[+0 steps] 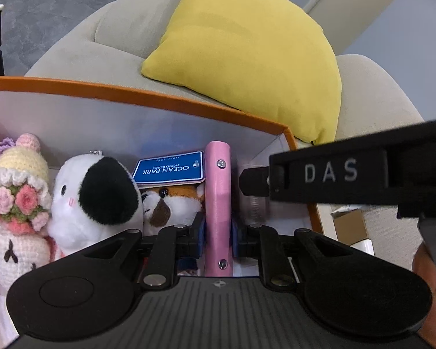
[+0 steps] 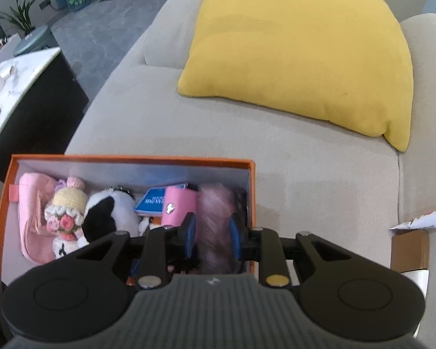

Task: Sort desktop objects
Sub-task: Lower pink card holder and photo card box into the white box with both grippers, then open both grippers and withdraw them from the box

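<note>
An orange-rimmed box (image 1: pixel 160 101) (image 2: pixel 130 160) stands on a beige sofa and holds soft toys. Among them are a crochet doll with flowers (image 1: pixel 17 197) (image 2: pixel 68 212), a white-and-black plush (image 1: pixel 96 195) (image 2: pixel 107 212) and a brown-and-white plush (image 1: pixel 171 203) under a blue tag (image 1: pixel 171 168). My left gripper (image 1: pixel 218 229) is shut on an upright pink case (image 1: pixel 218 192) (image 2: pixel 178 206) inside the box. My right gripper (image 2: pixel 213 229) (image 1: pixel 254 181) is shut on a blurred, furry pink-brown thing (image 2: pixel 215 221) over the box's right end, just right of the case.
A yellow cushion (image 1: pixel 247 58) (image 2: pixel 305 52) lies on the sofa (image 2: pixel 305 189) behind the box. A white tube (image 2: pixel 424 218) and a small cardboard box (image 2: pixel 409 250) (image 1: pixel 350 226) sit to the right. A marble-topped dark table (image 2: pixel 20 69) stands at the left. A hand (image 1: pixel 427 267) shows at the right edge.
</note>
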A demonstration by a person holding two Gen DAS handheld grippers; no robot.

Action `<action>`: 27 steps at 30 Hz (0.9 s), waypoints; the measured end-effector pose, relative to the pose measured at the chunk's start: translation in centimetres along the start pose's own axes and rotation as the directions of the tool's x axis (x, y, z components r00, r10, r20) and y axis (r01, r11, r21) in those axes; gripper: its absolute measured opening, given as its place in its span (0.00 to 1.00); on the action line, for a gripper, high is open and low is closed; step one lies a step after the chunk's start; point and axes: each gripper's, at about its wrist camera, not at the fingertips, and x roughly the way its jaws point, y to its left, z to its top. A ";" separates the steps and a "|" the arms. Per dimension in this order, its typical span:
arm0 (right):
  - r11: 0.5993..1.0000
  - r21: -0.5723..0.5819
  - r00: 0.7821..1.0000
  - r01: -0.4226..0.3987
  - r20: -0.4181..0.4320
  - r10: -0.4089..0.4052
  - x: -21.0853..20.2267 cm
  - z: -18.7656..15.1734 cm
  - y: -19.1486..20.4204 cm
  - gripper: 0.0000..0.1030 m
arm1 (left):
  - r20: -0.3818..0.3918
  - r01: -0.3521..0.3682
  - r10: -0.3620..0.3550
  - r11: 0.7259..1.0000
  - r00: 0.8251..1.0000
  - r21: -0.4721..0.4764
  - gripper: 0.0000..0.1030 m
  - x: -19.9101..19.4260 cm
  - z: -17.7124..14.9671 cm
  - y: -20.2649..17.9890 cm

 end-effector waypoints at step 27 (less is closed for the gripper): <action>0.998 0.041 0.978 -0.040 0.208 0.031 -6.1 -4.2 -5.5 0.33 | 0.003 -0.083 0.084 0.985 0.996 0.151 0.20 -0.1 1.0 -2.5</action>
